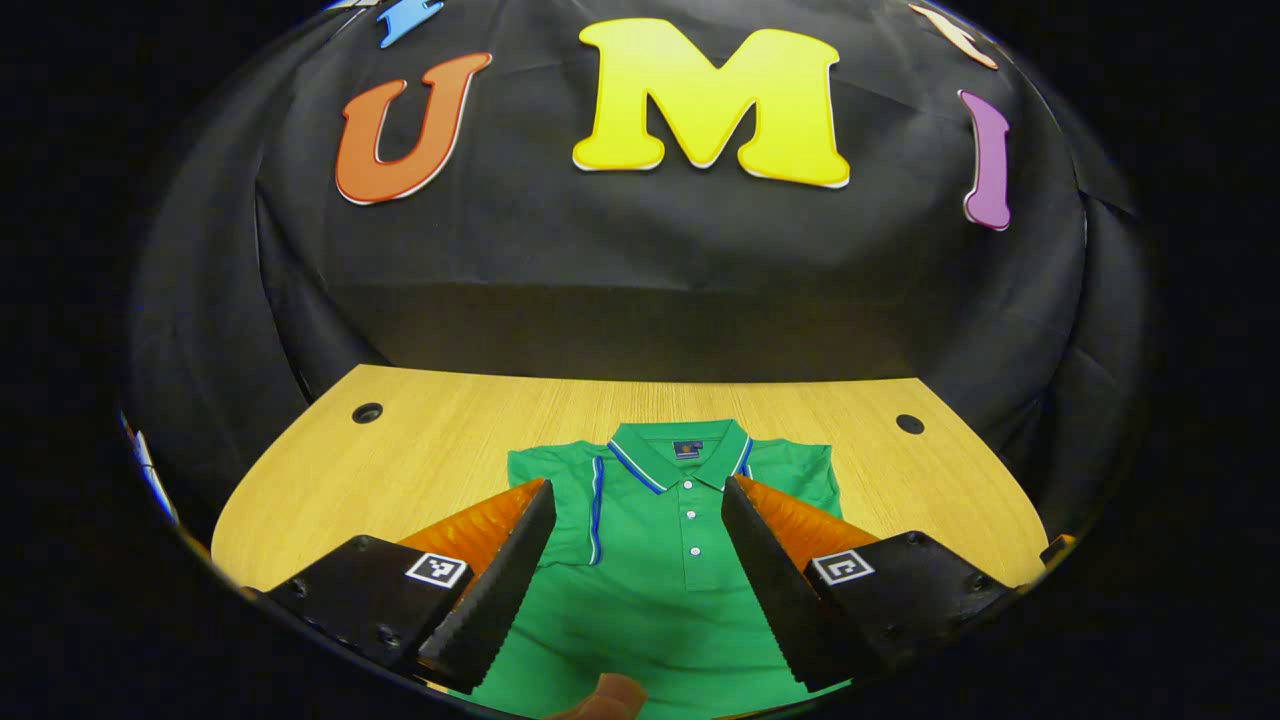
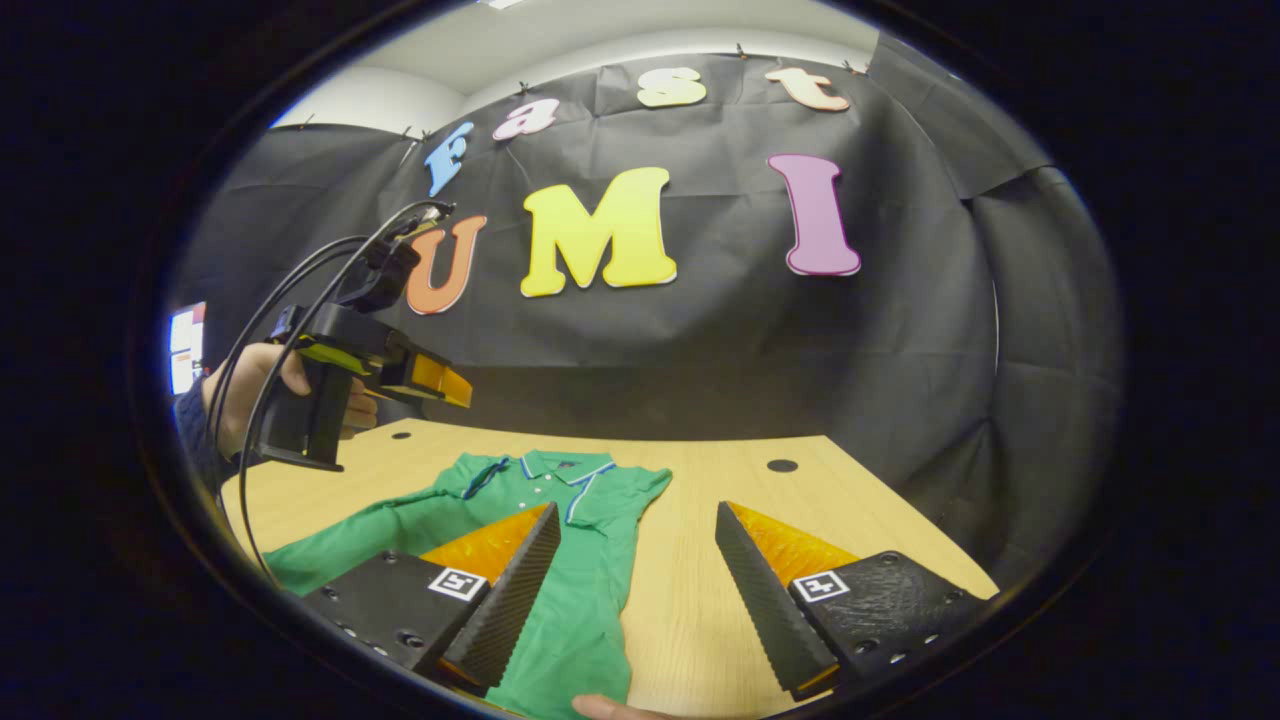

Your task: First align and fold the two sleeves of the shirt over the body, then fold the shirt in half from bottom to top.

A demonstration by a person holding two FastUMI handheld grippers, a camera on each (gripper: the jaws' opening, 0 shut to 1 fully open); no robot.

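Note:
A green polo shirt (image 1: pixel 650 590) lies flat on the wooden table (image 1: pixel 450 430), collar at the far end and button placket facing up. Both of its sides look turned in over the body, and a blue-striped edge runs down its left. My left gripper (image 1: pixel 636 484) hovers open above the chest, one finger to each side of the collar. In the right gripper view the shirt (image 2: pixel 590 570) lies left of centre. My right gripper (image 2: pixel 637 507) is open over the shirt's right edge and bare wood. A hand holds the left gripper (image 2: pixel 455 385) up in the air above the table's left side.
The table has round cable holes (image 1: pixel 367 412) (image 1: pixel 910 423) near its far corners. Black cloth walls close in behind and at both sides. Cables (image 2: pixel 300 290) loop from the left gripper. A fingertip (image 1: pixel 605 695) shows at the bottom edge. Bare wood (image 2: pixel 700 560) lies right of the shirt.

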